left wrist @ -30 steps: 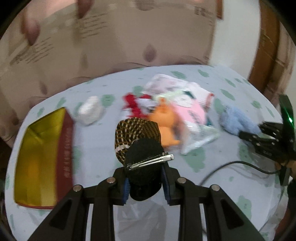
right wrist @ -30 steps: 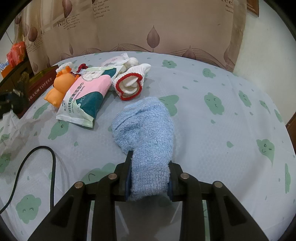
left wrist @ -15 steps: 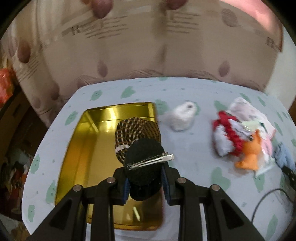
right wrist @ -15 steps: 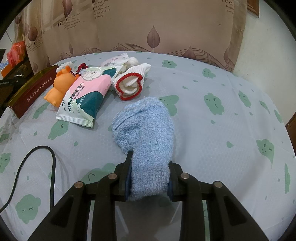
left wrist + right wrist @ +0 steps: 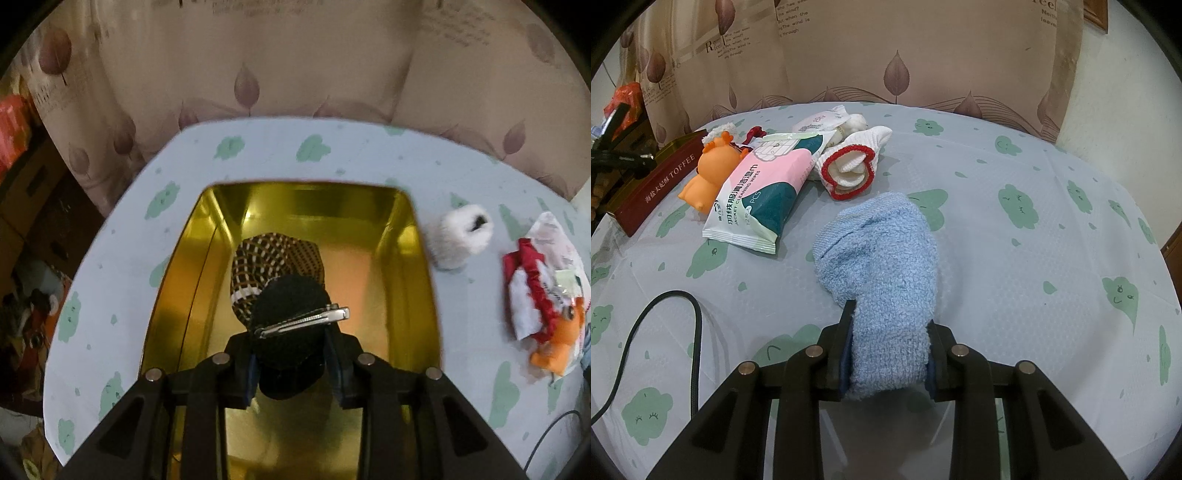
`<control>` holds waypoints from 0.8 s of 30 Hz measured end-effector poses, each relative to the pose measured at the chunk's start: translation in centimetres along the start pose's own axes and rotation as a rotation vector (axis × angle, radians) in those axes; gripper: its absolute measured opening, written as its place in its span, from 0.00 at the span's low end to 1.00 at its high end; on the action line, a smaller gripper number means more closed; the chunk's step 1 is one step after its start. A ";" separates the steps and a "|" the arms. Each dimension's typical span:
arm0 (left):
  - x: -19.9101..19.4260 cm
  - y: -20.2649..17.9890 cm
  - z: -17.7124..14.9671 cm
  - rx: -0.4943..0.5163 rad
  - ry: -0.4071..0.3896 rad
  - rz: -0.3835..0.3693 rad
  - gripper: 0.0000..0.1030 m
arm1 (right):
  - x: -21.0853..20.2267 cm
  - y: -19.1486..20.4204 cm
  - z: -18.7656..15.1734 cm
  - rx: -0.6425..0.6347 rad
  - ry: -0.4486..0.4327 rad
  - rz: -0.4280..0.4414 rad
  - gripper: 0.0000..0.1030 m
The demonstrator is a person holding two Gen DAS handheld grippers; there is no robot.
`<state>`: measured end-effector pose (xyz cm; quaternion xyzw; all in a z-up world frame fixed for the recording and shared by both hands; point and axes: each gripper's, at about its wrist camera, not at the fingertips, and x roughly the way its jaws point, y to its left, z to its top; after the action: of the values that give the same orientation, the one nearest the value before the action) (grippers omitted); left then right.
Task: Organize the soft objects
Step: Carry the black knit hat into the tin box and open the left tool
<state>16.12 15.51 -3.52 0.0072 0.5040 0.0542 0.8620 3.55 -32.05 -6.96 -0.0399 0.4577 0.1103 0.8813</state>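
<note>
My left gripper [image 5: 290, 360] is shut on a black and brown checked hair bow with a metal clip [image 5: 284, 295] and holds it over the open gold tin [image 5: 184, 295]. My right gripper [image 5: 888, 358] is shut on a light blue towel cloth [image 5: 882, 254] that lies on the table. An orange plush toy [image 5: 709, 173], a pink and green wipes pack [image 5: 761, 188] and a white sock with red trim [image 5: 849, 166] lie in a pile beyond it. A white fluffy item [image 5: 458, 236] lies just right of the tin.
The tin's red side reading TOFFEE [image 5: 653, 188] is at the table's left. A black cable [image 5: 665, 332] loops across the near left of the tablecloth. A curtain hangs behind the table [image 5: 1015, 258]. Boxes and clutter sit beyond the table's left edge [image 5: 33, 258].
My left gripper has swung left with the hair bow, from in front of the pile to over the gold tin. My right gripper has stayed still on the blue cloth.
</note>
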 end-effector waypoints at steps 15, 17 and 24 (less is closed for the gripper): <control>1.2 0.7 -1.0 0.074 0.038 -0.014 0.56 | 0.0 0.1 0.0 0.000 0.000 -0.002 0.28; 0.8 0.8 -1.3 0.080 0.019 -0.011 0.56 | 0.0 0.0 0.0 0.001 -0.001 -0.001 0.28; -2.5 1.5 -3.4 0.080 -0.070 0.024 0.56 | 0.0 0.1 -0.1 0.002 -0.001 -0.001 0.28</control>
<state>11.85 16.61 -2.93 0.0493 0.4752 0.0440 0.8774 3.50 -32.00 -7.01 -0.0389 0.4575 0.1096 0.8816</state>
